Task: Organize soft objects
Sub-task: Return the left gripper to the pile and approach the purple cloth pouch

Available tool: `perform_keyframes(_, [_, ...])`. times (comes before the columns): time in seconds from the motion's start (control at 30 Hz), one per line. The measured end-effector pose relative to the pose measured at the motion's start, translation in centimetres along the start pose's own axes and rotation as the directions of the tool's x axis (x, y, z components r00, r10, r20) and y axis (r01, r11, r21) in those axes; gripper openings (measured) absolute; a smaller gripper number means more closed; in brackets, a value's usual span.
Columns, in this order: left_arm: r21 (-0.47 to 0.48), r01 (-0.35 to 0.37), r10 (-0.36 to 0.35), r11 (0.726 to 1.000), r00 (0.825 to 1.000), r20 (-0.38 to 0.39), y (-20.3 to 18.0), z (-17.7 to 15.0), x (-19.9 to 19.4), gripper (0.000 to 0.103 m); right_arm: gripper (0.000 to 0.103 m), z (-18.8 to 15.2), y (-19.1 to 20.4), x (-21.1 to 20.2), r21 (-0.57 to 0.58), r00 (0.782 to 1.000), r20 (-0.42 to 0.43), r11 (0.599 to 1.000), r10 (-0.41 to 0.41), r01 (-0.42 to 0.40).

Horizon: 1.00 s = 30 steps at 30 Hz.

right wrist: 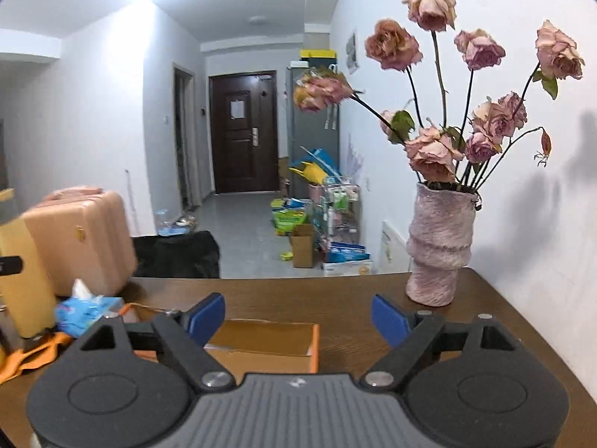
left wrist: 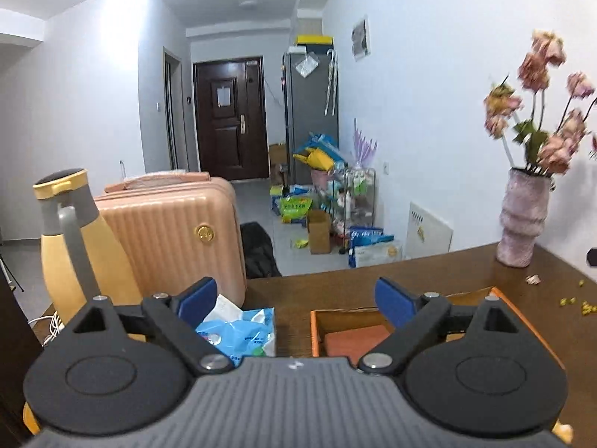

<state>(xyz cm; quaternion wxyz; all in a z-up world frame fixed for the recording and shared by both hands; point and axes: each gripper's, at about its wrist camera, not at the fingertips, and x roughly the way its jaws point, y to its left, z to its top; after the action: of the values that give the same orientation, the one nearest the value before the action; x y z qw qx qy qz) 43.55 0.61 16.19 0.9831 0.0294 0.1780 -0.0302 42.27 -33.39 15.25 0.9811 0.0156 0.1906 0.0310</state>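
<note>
Left wrist view: left gripper (left wrist: pixel 296 300) jaws spread wide, nothing between pads. On brown table (left wrist: pixel 335 291): 1 orange box (left wrist: pixel 316 330) holding 1 reddish-brown flat item (left wrist: pixel 354 339); 1 blue tissue pack (left wrist: pixel 238 330) just left of box; 1 yellow jug (left wrist: pixel 74 246); 1 pink vase (left wrist: pixel 524 216) with dried roses.

Right wrist view: right gripper (right wrist: pixel 298 319) jaws also wide apart, empty. 1 orange box (right wrist: pixel 294 339) below jaws; contents cannot tell. 1 tissue pack (right wrist: pixel 87 308) far left; 1 vase (right wrist: pixel 440 242) right, about 10 roses.
</note>
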Motion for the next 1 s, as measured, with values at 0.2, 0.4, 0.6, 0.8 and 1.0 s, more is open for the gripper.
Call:
perform_keyframes(0.2, [-0.062,-0.01,0.014,0.998,0.997,0.074,0.8,-3.6,-7.3,0.097,0.086,-3.3,1.1,-5.9,-0.016,0.997,0.079,1.0,0.02,-0.019])
perform_keyframes(0.4, [-0.046,-0.001,0.007,0.999,0.993,0.117,-0.1,-10.6,-15.0,0.098,0.086,-9.8,2.9,-13.7,-0.038,0.989,0.147,0.999,0.026,-0.021])
perform_keyframes(0.6, [0.001,0.03,-0.03,1.0,0.982,0.186,-1.7,-17.0,-22.7,0.101,0.087,-16.4,5.0,-21.5,-0.069,0.98,0.196,0.997,0.033,-0.02])
perform_keyframes(0.8, [-0.043,0.081,-0.074,0.996,0.986,0.151,-2.2,-21.7,-27.9,0.101,0.089,-22.6,7.4,-28.0,-0.085,0.977,0.212,0.996,0.014,0.004])
perform_keyframes(1.0, [-0.016,0.084,-0.08,0.996,0.986,0.145,-2.6,-23.7,-30.9,0.101,0.094,-25.5,9.0,-31.7,-0.121,0.978,0.191,0.991,0.085,-0.063])
